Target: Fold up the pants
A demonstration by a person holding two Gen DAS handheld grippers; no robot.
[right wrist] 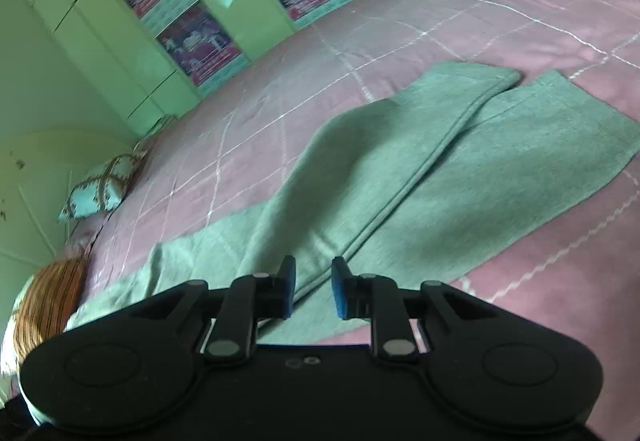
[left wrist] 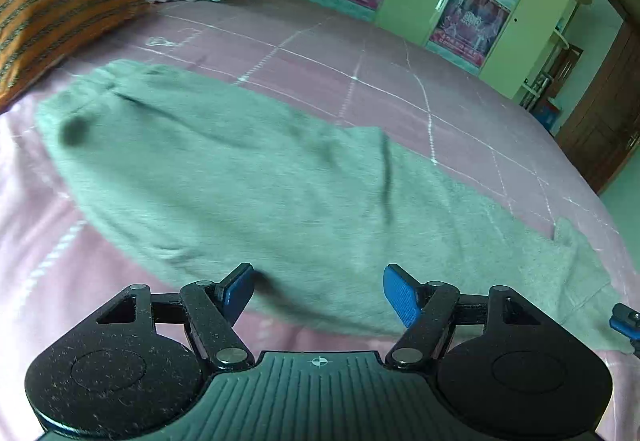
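**Grey pants, folded lengthwise on bed — both tongs free**

Item: pants (left wrist: 248, 177). Grey knit, lying flat across a pink quilt (left wrist: 360, 73), one leg laid over the other. Waist end toward the orange pillow (left wrist: 52, 21); leg ends toward the opposite side, where the right wrist view shows the upper leg's hem lying a little short of, and skewed from, the lower one. A seam ridge runs along the upper leg's edge. A dark spot shows near the waist; blurred, nature unclear.

Left gripper (left wrist: 318, 291): jaws spread wide, nothing between them, poised over the near edge of the cloth at about mid-length. No pad touches fabric.

Right gripper (right wrist: 314, 287): jaws narrowly parted, released, nothing pinched; it sits over the near edge by the seam ridge. Its blue tip also shows at the right border of the left wrist view.

Step in hand, as judged: lengthwise fold made; crosswise fold appears next.

Handling notes:
- Square the skewed leg ends first, or the offset will carry into every later fold.
- Pinch both layers together at each corner; a single layer will peel away when lifted.
- Carry both corners level and at one pace, then lay down, not drop.
- Soft knit sags and creases; smooth the ripple at mid-length beforehand.
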